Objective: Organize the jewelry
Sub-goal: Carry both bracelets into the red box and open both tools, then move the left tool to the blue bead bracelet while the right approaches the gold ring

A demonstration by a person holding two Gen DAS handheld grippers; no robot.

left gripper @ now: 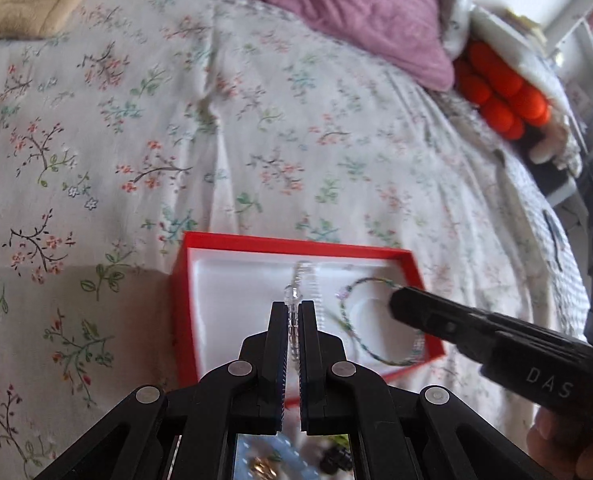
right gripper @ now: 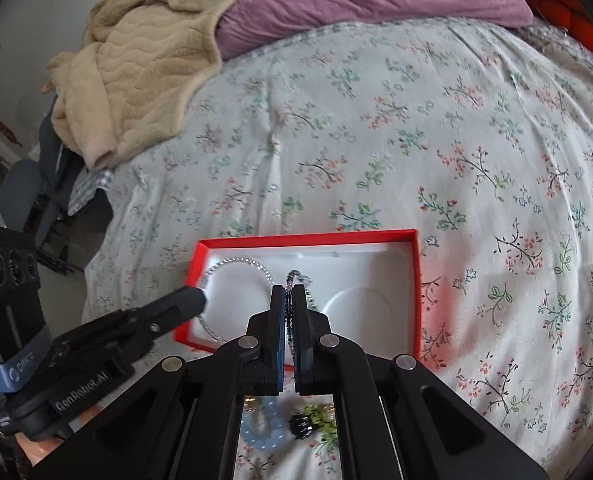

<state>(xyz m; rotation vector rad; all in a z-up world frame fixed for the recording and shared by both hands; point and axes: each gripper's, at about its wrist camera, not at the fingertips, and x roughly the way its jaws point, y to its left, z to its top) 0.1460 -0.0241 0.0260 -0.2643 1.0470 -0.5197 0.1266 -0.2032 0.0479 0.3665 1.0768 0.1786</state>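
A red jewelry box with a white lining lies open on the floral bed cover; it also shows in the right wrist view. My left gripper is shut on a clear beaded bracelet over the box's left side; that bracelet shows as a silvery ring in the right wrist view. My right gripper is shut on a green and purple beaded bracelet over the box's middle; in the left wrist view this bracelet hangs from the right gripper's tip.
Below my right gripper lie a pale blue bead bracelet and green and black bead pieces. A purple pillow, a beige blanket and an orange plush lie at the bed's far side.
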